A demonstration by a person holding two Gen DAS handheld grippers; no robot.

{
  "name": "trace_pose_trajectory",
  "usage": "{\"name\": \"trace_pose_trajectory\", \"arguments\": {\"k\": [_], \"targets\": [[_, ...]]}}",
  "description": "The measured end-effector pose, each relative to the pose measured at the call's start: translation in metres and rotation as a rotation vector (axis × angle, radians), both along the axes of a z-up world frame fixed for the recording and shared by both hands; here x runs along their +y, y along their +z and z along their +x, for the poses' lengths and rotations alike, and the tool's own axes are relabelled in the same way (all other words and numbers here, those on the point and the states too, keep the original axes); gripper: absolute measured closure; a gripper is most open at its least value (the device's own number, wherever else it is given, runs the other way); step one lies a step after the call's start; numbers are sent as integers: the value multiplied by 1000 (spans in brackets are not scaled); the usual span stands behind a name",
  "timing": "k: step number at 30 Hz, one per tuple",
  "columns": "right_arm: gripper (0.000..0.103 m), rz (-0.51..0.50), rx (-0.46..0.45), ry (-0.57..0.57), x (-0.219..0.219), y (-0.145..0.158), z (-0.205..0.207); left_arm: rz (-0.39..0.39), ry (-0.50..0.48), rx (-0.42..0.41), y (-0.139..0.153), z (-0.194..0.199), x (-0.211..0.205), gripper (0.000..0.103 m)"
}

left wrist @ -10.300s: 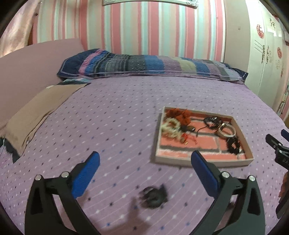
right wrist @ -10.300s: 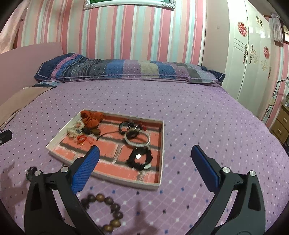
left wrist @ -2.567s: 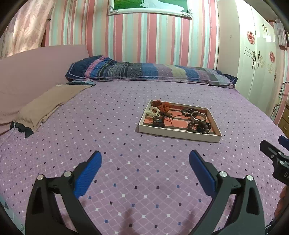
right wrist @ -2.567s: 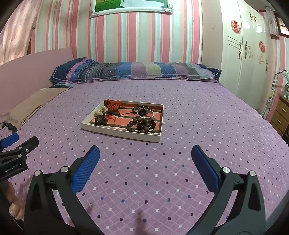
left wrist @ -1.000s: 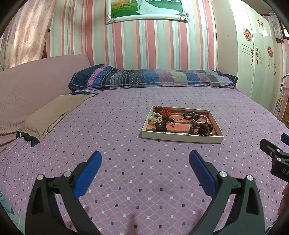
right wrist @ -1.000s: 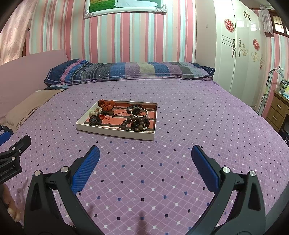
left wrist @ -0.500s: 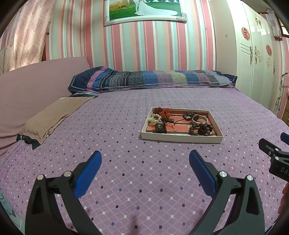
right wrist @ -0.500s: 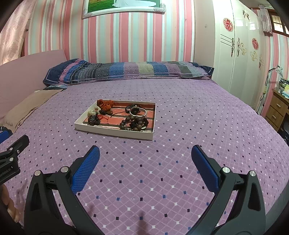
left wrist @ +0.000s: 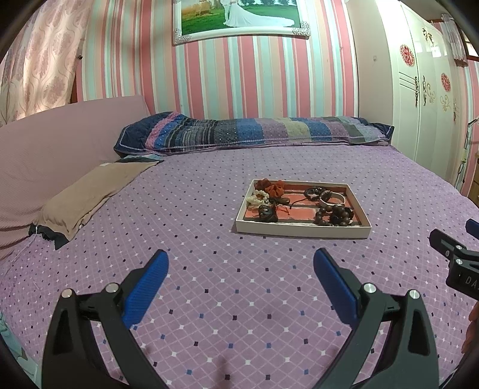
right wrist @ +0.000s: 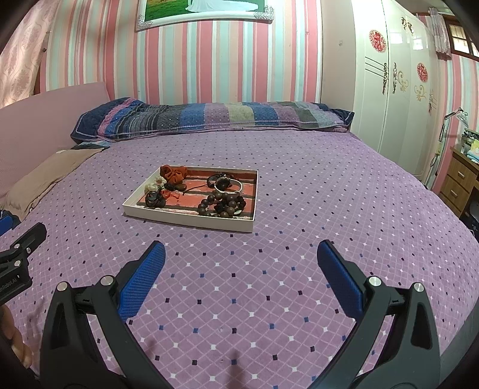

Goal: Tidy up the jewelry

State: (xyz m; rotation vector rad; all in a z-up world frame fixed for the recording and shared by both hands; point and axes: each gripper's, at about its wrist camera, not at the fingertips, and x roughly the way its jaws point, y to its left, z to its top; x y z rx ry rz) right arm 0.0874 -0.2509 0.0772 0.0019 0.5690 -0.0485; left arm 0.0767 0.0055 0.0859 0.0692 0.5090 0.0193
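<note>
- A shallow white-walled tray (left wrist: 302,232) with a red brick-pattern floor is seen lying flat near the middle of the purple dotted bedspread (left wrist: 209,293), well ahead of both grippers.
- Jewelry is gathered inside the tray: a dark wooden bead bracelet (left wrist: 333,214) toward its near right corner, a silver bangle (left wrist: 331,198) just behind that, and a dark ring-shaped piece (left wrist: 312,191) beside the bangle.
- On the tray's left side, an orange-red scrunchie (left wrist: 271,187) is seen at the far corner, a cream scrunchie (left wrist: 258,197) in front of it, and a small black piece (left wrist: 266,213) near the front wall.
- The left gripper (left wrist: 239,270) is held above bare bedspread with its blue-padded jaws spread wide; nothing is gripped.
- The right gripper (right wrist: 239,263) is likewise held wide open and empty over the bedspread, short of the tray.
- A striped patchwork pillow (left wrist: 254,131) is laid along the far edge of the bed, with a tan folded cloth (left wrist: 89,194) at the left.
- A striped wall with a framed picture (left wrist: 239,18) is seen behind, and a white wardrobe (right wrist: 392,77) to the right.
</note>
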Motion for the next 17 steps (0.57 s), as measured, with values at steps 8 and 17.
{"name": "trace_pose_trajectory", "arguments": {"k": [8, 17], "targets": [[4, 0, 0, -1, 0, 0, 1, 14, 7, -7, 0, 1, 0, 8], [4, 1, 9, 3, 0, -3, 5, 22, 2, 1, -2, 4, -2, 8]]}}
